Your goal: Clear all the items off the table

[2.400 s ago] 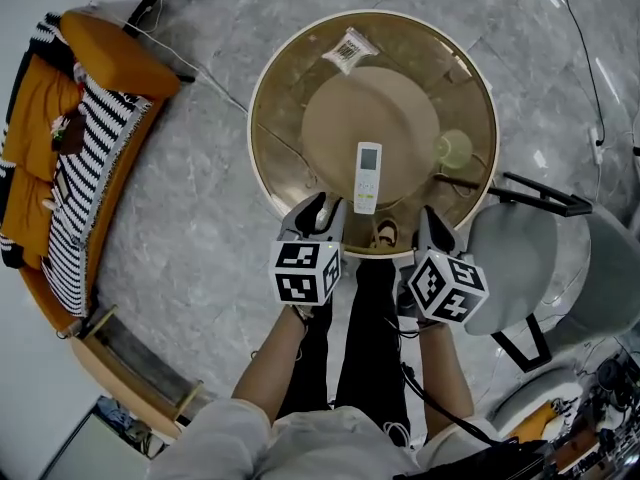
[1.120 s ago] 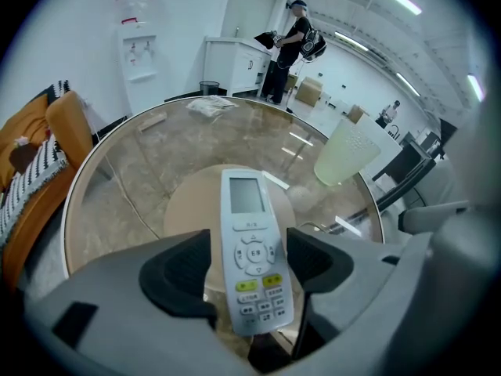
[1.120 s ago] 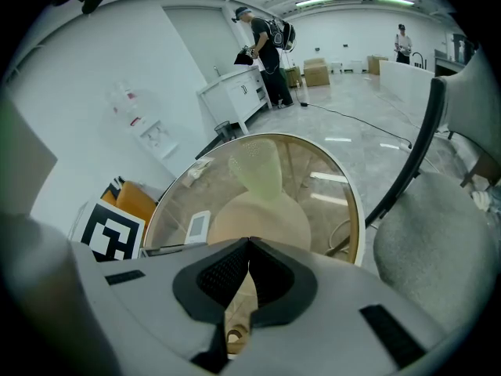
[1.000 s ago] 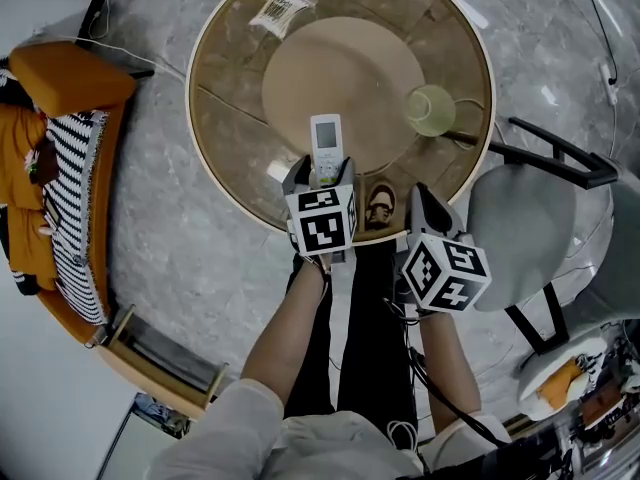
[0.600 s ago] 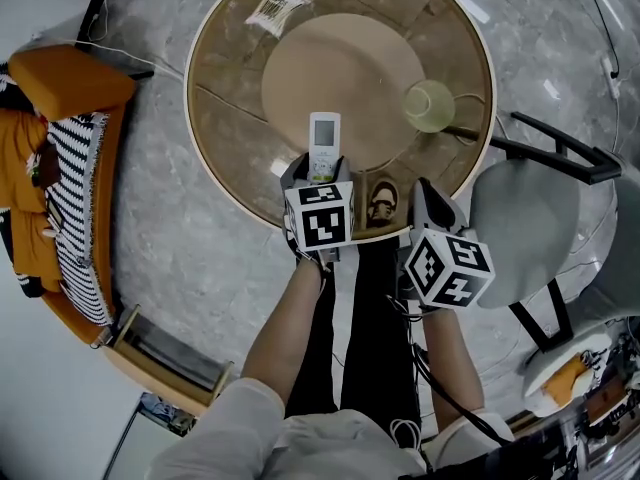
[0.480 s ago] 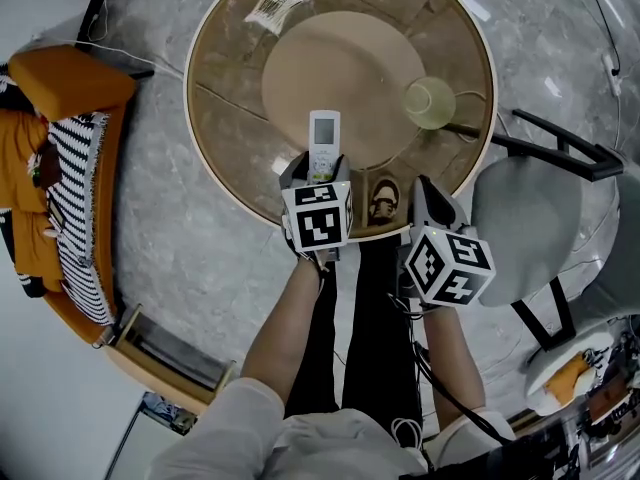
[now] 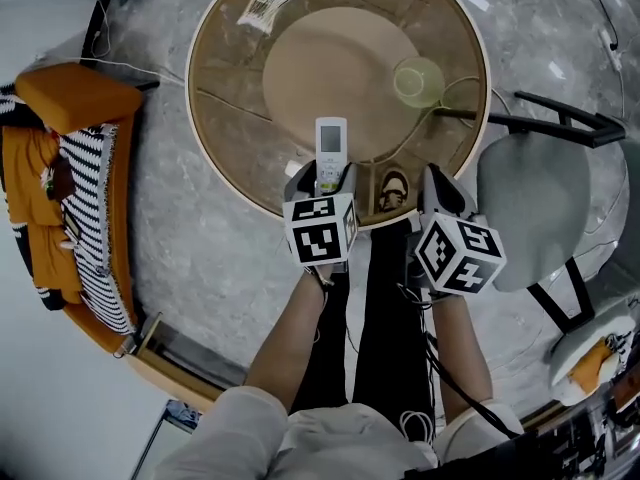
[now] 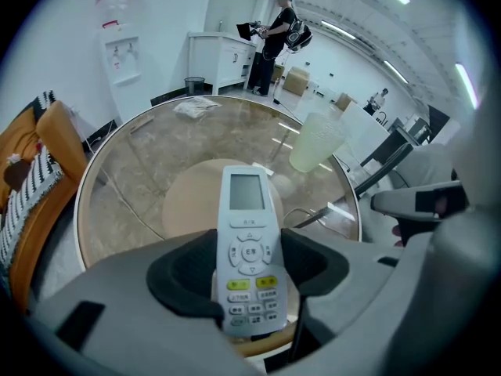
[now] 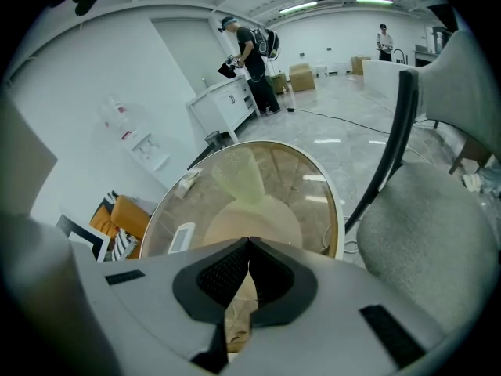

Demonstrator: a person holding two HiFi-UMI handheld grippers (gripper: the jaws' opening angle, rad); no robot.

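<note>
Left claw [image 7: 322,182]: clamped on the buttoned lower half of the white remote [image 8: 247,233]; the jaws have just been closing, with the remote between them.
Remote: slim plastic slab, seen low at frame centre over the desk's near edge.
Right claw [image 9: 246,276]: jaws pressed together, nothing held.
Desk [image 7: 225,133]: round glass, pale rim, tan disc beneath.
Cup [image 7: 418,81]: translucent green, upper right.
Packet [image 7: 262,6]: clear plastic, upper left.
Open room: bare glass between them; grey chair [image 7: 530,213] close at right.
</note>
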